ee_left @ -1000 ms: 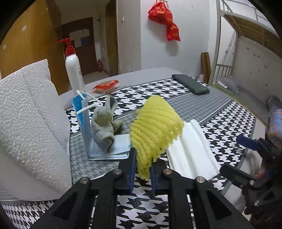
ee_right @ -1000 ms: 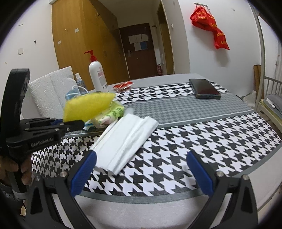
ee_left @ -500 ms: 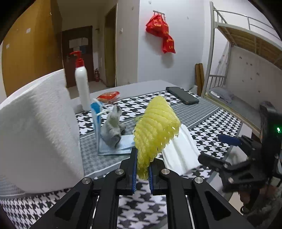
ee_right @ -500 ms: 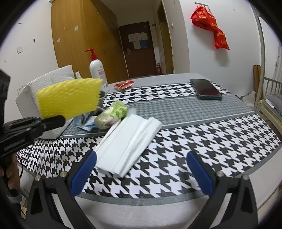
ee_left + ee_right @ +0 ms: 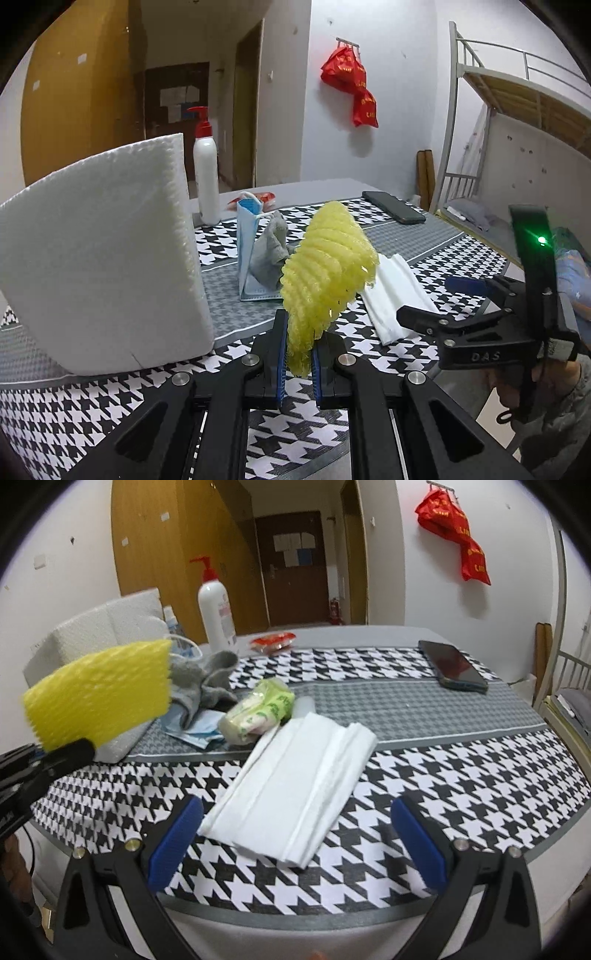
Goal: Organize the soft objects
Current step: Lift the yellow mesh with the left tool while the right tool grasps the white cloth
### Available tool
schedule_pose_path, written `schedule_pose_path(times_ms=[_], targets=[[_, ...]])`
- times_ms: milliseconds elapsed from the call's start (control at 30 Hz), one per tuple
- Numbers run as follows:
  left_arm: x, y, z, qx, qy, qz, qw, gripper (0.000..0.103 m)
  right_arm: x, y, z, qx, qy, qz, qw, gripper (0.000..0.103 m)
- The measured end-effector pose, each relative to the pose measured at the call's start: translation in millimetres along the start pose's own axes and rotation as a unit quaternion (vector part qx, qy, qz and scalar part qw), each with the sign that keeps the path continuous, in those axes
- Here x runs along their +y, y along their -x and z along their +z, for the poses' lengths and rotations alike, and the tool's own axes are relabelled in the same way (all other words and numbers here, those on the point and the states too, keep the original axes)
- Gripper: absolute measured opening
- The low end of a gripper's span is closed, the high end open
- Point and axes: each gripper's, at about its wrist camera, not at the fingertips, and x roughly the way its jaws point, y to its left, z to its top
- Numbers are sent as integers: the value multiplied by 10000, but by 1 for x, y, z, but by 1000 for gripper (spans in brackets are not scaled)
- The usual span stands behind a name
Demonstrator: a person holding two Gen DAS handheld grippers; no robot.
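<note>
My left gripper [image 5: 298,363] is shut on a yellow foam net sleeve [image 5: 327,273] and holds it up above the table's near edge; the sleeve also shows in the right wrist view [image 5: 99,692]. My right gripper [image 5: 295,834] is open and empty, just short of a folded white tissue stack [image 5: 295,775], which also shows in the left wrist view [image 5: 391,291]. A grey cloth [image 5: 271,254] leans on a blue face mask [image 5: 245,243]. A green tissue pack [image 5: 260,710] lies behind the white stack.
A white foam block [image 5: 103,251] stands at the left. A pump bottle [image 5: 206,177], a red packet [image 5: 273,641] and a black phone [image 5: 452,670] sit further back on the houndstooth table [image 5: 461,782]. A bunk bed [image 5: 517,122] stands at the right.
My left gripper has lifted and drawn back with the yellow sleeve, so the foam block now sits lower in view. My right gripper has moved slightly closer to the white tissue stack.
</note>
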Motion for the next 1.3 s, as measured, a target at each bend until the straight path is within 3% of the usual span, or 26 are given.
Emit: schedule_pose_path(times_ms=[100,167,233,367,633,1300], targets=[[3,1,-1,-32,22,11,10000,12,4,-5,3,110,79,-109,9998,103],[4,2,-2,-44,44,9,10000,12,6,-9,4,194,119,-153,9996,97],[3,2,-2,-51,52,14,10000,12,7,-15,3,328,122,-144,9993,82],[4,3,-3,-60,76,22,10000,12,9,-16,2,359,142,-237,9990,65],[6,9,-8,-108,79,27,9999,12,12,-10,0,389,253,-342,9983,14],[6,51,-9,-501,164,228,9983,12,13,66,2,-320,87,-277,9991,6]])
